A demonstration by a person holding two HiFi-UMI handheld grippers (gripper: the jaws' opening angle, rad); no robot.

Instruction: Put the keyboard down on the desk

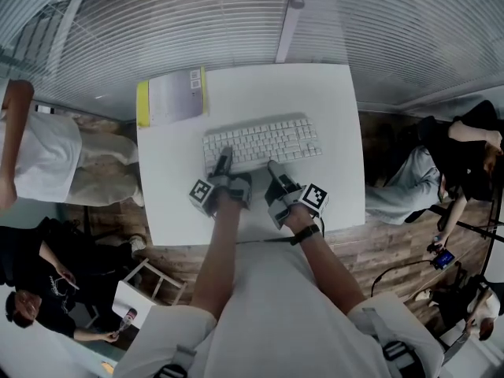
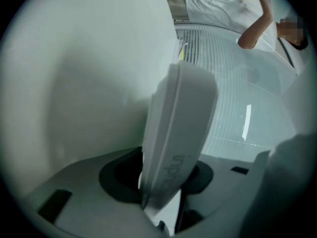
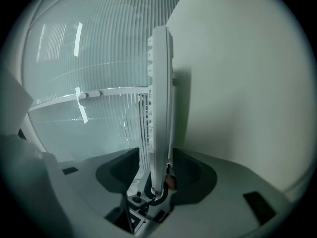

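A white keyboard (image 1: pixel 264 142) lies across the middle of the white desk (image 1: pixel 323 93), and both grippers sit at its near edge. My left gripper (image 1: pixel 224 162) has that edge between its jaws; in the left gripper view the keyboard (image 2: pixel 183 113) fills the gap of the left gripper (image 2: pixel 158 182), pads against it. My right gripper (image 1: pixel 274 168) straddles the edge further right. In the right gripper view the thin keyboard (image 3: pixel 161 83) stands between the jaws of the right gripper (image 3: pixel 158 175) with a gap beside it, so this gripper is open.
A grey booklet with a yellow edge (image 1: pixel 172 97) lies on the desk's far left corner. People stand or sit on the left (image 1: pixel 39 156) and the right (image 1: pixel 441 164). A white stool (image 1: pixel 146 290) is at the lower left. A ribbed glass wall (image 1: pixel 236 14) runs behind the desk.
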